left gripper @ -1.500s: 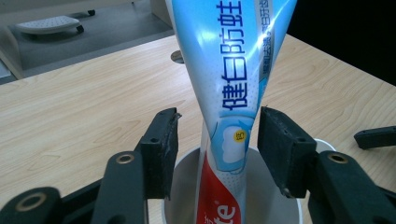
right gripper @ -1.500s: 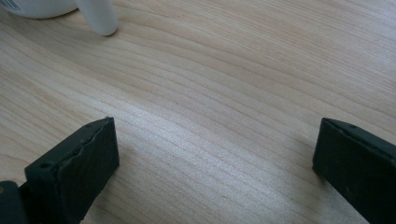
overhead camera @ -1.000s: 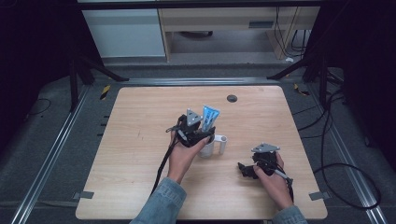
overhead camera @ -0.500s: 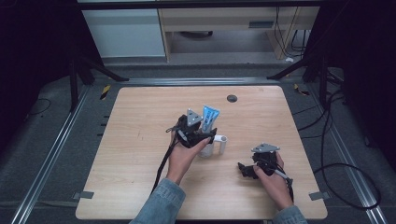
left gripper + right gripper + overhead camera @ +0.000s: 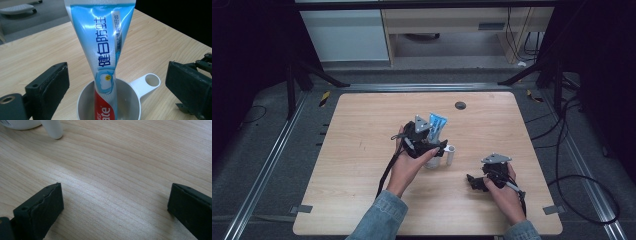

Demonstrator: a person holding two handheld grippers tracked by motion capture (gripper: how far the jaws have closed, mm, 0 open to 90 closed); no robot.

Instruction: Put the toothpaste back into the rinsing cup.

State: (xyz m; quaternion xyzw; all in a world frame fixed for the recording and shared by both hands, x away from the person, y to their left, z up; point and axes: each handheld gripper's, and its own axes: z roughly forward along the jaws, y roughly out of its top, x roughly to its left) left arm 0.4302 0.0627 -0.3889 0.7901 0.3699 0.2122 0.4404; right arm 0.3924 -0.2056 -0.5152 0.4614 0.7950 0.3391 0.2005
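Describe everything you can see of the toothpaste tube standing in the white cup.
The toothpaste tube is a soft, glossy plastic tube, light blue and white with dark blue Chinese characters down its front and a red band with white lettering at the bottom. It stands nearly upright, leaning slightly, its lower end inside the white cup and its wide flat end uppermost. The cup, with a side handle, sits on the wooden table. The left tool is open, its jaws apart on either side, not touching the tube.

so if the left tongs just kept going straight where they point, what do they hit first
Probably the toothpaste tube: it stands in the white cup, right between the open left tongs. The cup's rim sits just below that line, so depth is hard to judge.
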